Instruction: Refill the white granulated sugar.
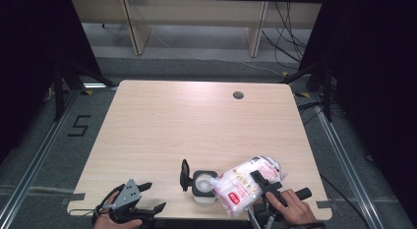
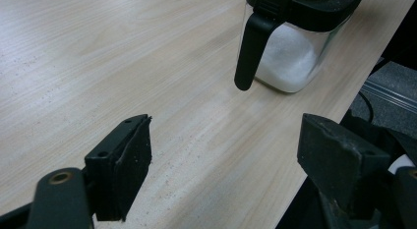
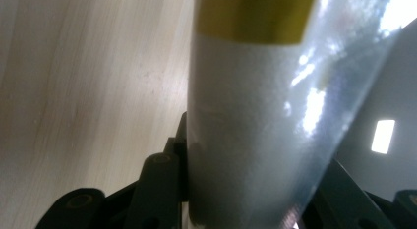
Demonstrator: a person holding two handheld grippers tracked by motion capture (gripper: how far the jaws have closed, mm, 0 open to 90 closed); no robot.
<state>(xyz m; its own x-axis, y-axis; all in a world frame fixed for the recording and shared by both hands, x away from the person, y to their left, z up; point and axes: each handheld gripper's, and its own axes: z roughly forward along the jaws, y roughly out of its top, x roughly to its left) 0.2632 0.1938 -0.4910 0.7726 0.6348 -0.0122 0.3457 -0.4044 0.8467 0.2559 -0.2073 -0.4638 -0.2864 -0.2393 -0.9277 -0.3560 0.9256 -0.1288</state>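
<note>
A pale wooden surface (image 1: 196, 126) is seen from above, with a person's 2 hands coming in at its near edge. Near the front stands a clear jar (image 1: 203, 186) with a black rim, its black lid (image 1: 185, 175) flipped open to the left. The jar already holds a layer of white grains, about half its height as the left gripper view shows it.

The right gripper (image 1: 265, 182) holds a plastic refill bag (image 1: 243, 185), white with pink print, tipped so its small spout rests just over the jar's open mouth. Its fingers are clamped on the bag's body. Pouring seems to be under way: the bag still looks plump, so most of its contents probably remain to go in, and the lid is not yet closed.

The left gripper (image 1: 147, 199) rests near the surface's front left edge, well apart from the jar, its fingers (image 2: 123, 160) spread apart and holding nothing.

The bag carries a red label and a yellow band, but the print is too small and blurred to read. A black "5" (image 1: 78, 126) is marked on the floor to the left.
</note>
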